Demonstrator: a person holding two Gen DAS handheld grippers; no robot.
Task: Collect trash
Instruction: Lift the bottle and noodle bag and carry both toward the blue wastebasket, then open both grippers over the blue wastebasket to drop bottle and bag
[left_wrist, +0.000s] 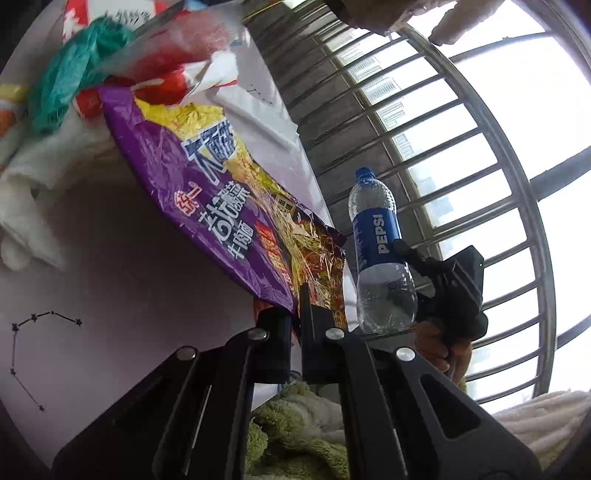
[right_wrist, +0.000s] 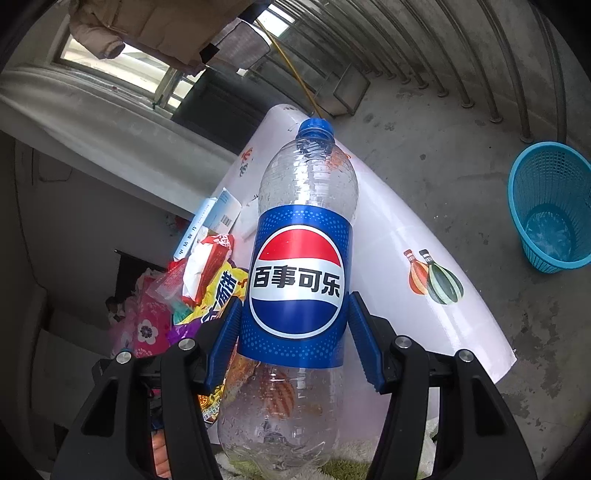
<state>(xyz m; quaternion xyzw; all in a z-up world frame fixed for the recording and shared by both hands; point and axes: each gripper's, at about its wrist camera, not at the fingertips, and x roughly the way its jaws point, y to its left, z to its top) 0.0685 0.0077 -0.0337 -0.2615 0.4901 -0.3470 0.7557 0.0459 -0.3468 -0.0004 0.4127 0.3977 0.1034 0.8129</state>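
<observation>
A heap of wrappers (right_wrist: 192, 284) lies at the left end of one white table (right_wrist: 424, 295). The left gripper (left_wrist: 295, 317), its two fingers pressed together, pinches the corner of one purple noodle wrapper (left_wrist: 207, 206) lifted above the table. To its right, the right gripper (right_wrist: 291, 343) clamps one clear Pepsi bottle (right_wrist: 299, 288) at its blue label, cap up. One blue mesh basket (right_wrist: 550, 206) stands on the concrete floor, far right.

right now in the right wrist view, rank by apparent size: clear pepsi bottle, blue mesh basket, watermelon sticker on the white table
1. Clear plastic Pepsi bottle, largest, though closest to the camera.
2. Blue mesh basket.
3. Watermelon sticker on the white table, smallest.
</observation>
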